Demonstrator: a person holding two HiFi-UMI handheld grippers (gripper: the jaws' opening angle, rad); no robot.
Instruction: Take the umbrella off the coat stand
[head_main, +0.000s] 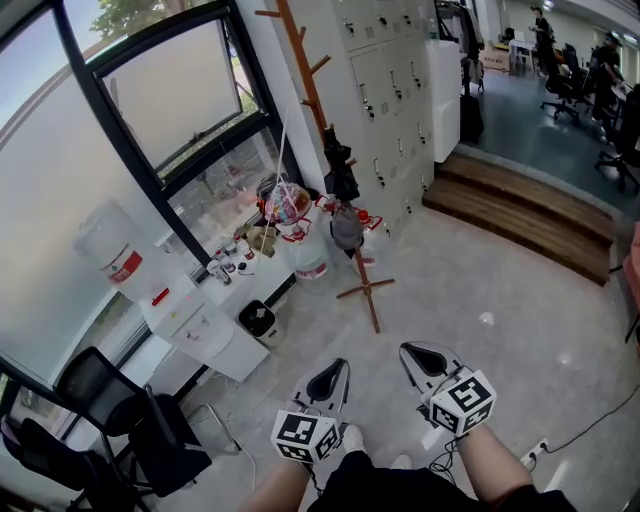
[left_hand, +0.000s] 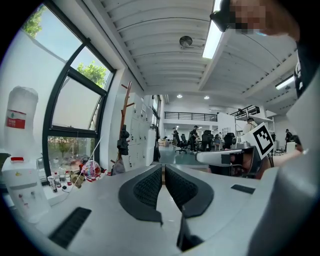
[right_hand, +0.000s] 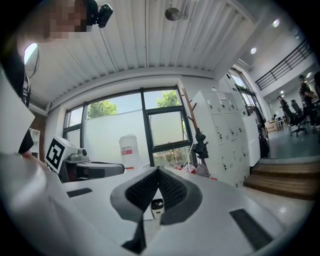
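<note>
A tall wooden coat stand rises by the window and lockers. A folded black umbrella hangs from one of its pegs, with a grey cap below it. The umbrella shows small and far off in the left gripper view, and the umbrella likewise in the right gripper view. Both grippers are held low near my body, well short of the stand. My left gripper is shut and empty. My right gripper is shut with nothing in it.
A water dispenser with a bottle stands at the left. A small black bin and a white bucket sit by the window. Black chairs stand at lower left. Wooden steps lie to the right.
</note>
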